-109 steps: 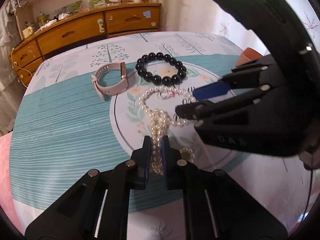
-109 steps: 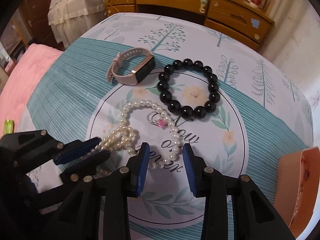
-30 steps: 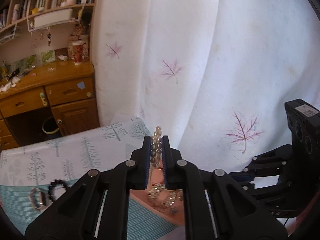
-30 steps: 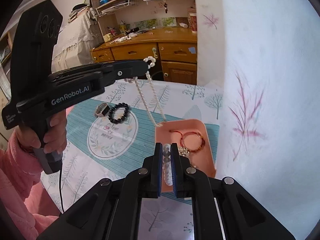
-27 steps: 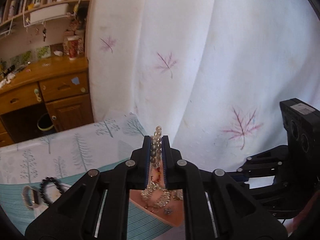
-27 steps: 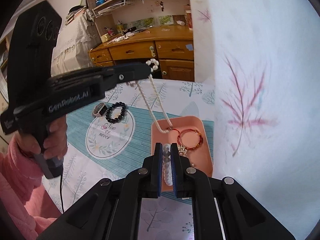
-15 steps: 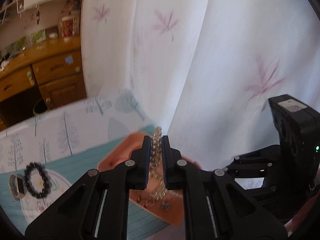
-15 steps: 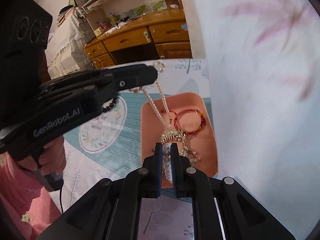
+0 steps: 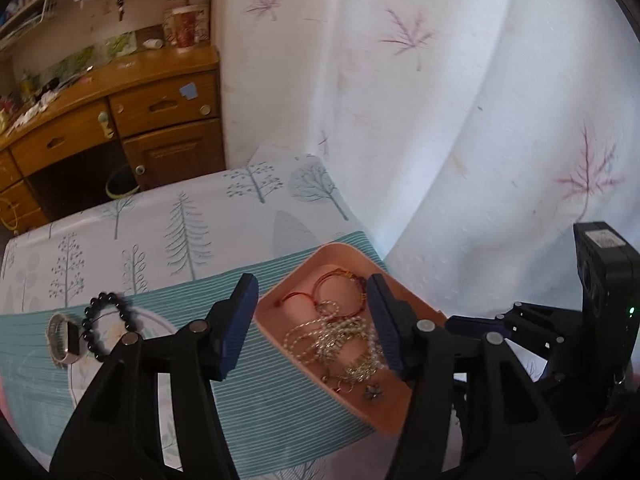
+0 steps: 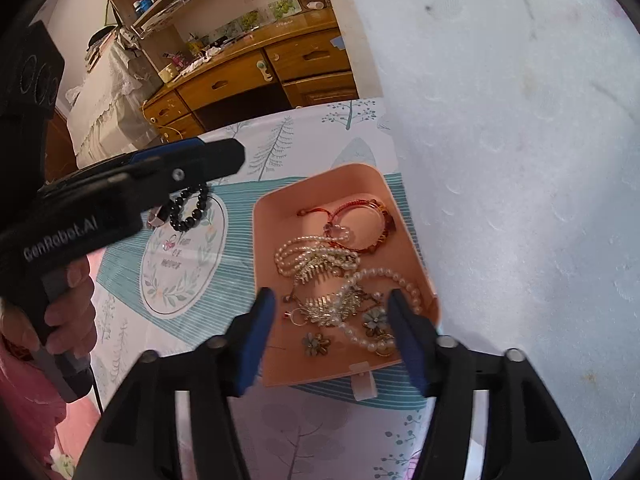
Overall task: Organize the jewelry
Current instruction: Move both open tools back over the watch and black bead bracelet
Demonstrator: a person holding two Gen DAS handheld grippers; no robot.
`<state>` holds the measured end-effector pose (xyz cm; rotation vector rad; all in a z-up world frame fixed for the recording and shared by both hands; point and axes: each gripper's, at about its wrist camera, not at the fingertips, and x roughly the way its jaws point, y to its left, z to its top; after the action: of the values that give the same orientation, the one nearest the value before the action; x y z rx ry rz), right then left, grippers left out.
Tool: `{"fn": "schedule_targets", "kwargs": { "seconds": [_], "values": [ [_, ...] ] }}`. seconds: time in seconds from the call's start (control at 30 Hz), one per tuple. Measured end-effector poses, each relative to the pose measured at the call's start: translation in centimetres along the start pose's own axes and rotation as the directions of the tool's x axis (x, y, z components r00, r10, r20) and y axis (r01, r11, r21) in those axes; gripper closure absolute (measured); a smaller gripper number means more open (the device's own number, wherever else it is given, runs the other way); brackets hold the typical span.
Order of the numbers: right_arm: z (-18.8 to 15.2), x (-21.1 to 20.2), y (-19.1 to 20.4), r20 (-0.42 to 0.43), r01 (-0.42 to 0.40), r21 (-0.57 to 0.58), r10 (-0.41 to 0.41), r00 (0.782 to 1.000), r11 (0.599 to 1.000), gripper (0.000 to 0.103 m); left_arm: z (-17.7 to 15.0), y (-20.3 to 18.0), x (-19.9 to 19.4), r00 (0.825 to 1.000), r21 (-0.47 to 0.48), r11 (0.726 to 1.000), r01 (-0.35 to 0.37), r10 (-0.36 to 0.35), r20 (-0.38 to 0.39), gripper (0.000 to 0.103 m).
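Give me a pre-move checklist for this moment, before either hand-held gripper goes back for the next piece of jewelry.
1. Pearl necklace lies inside the pink tray: ok.
2. Left hand-held gripper free of beads, jaws opening with nothing pinched: ok.
3. Right hand-held gripper free of beads, jaws opening over the tray: ok.
4. No strand hangs over the tray rim: ok in the right wrist view; the near rim is partly hidden by fingers.
5. Black bead bracelet and watch lie on the tablecloth, not yet sorted: not ok.
6. Necklace free of the other pieces in the tray: cannot tell.
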<state>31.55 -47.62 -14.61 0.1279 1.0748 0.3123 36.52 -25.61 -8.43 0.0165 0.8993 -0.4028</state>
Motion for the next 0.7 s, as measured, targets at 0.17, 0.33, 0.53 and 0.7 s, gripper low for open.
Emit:
{"fn": "schedule_targets", "kwargs": {
  "seconds": [0.17,0.33,0.53,0.7],
  "values": [
    [0.1,-0.1,1.7,-0.012,0.005,0.040,-0.005,1.000,0.999,0.016,-0.9,2.4,-0.9,0.998,-0.021,0.998,-0.053,0.052,-0.033,0.032],
    [0.2,1.5,4.3,-0.033,0.036,0.071,-0.033,0.999,0.997,0.012,-2.8,6.3,-0.9,0.979,-0.056,0.989,-0.140,0.130,-0.156,0.030],
    [0.9,3.8,8.2,-0.014,-0.023,0.186,0.026,1.000,0.982,0.009,-6.3,13.5,-1.8,0.945,-0.160,0.961,-0.223,0.173,-0.278,0.030],
    [1.5,6.2,13.2,-0.005,-0.013,0.213,0.014,1.000,0.977,0.006,-8.8,19.5,-3.4,0.906,-0.195,0.923,-0.333,0.255,-0.339,0.030]
  ]
}}
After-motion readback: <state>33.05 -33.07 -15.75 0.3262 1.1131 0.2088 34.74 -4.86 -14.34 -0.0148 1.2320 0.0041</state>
